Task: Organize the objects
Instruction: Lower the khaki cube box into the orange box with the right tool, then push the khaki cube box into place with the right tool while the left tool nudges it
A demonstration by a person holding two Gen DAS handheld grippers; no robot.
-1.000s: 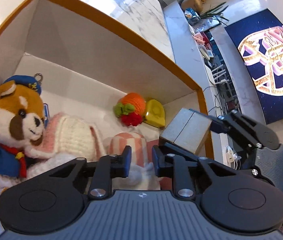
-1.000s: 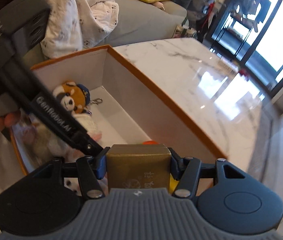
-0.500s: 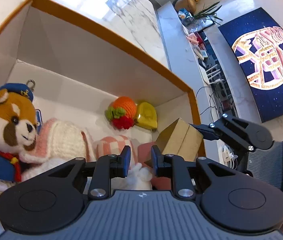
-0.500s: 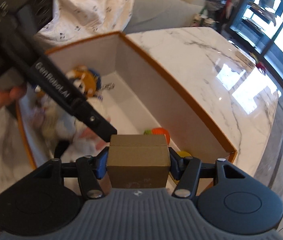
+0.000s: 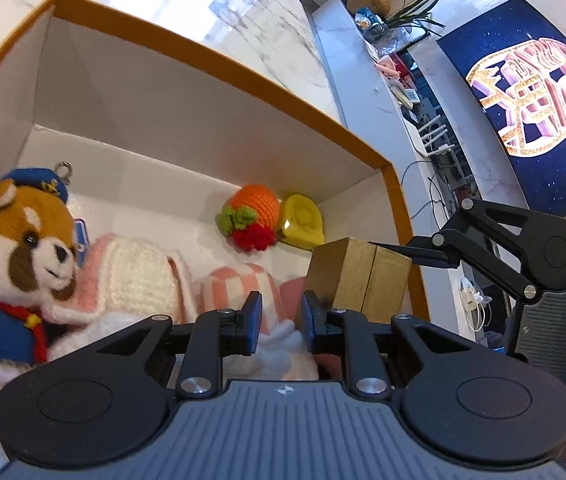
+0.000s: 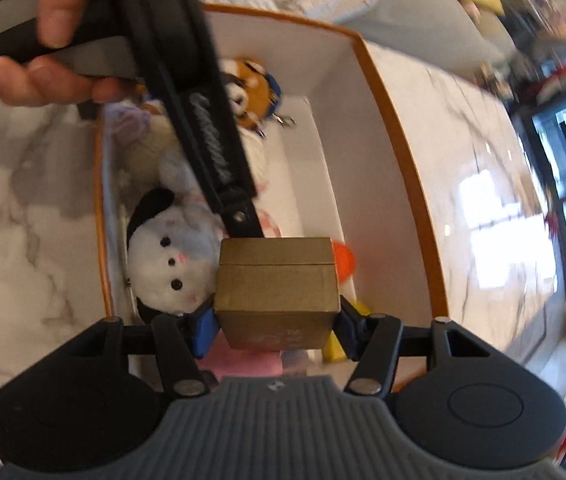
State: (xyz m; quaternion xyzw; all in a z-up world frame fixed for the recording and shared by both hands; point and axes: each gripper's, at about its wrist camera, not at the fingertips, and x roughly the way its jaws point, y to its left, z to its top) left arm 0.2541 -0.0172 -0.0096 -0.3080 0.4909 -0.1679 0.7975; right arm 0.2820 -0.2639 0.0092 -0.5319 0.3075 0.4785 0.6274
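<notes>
Both your grippers hang over the orange-rimmed white cardboard box. Your right gripper tilts down into it, fingers clamped on the small gold cube-shaped box, above the plush toys. Your left gripper hovers alongside, fingers narrowly apart, holding nothing.

Legible text is scarce in both views. In the right wrist view, white lettering runs along the arm of the left gripper, but motion blur leaves it unreadable. The near face of the gold box carries faint pale print, too soft to make out. In the left wrist view, the dark blue wall screen, far right, shows a large gold ornamental emblem resembling stylised characters; no wording can be deciphered. No numbers or labels found elsewhere.
</notes>
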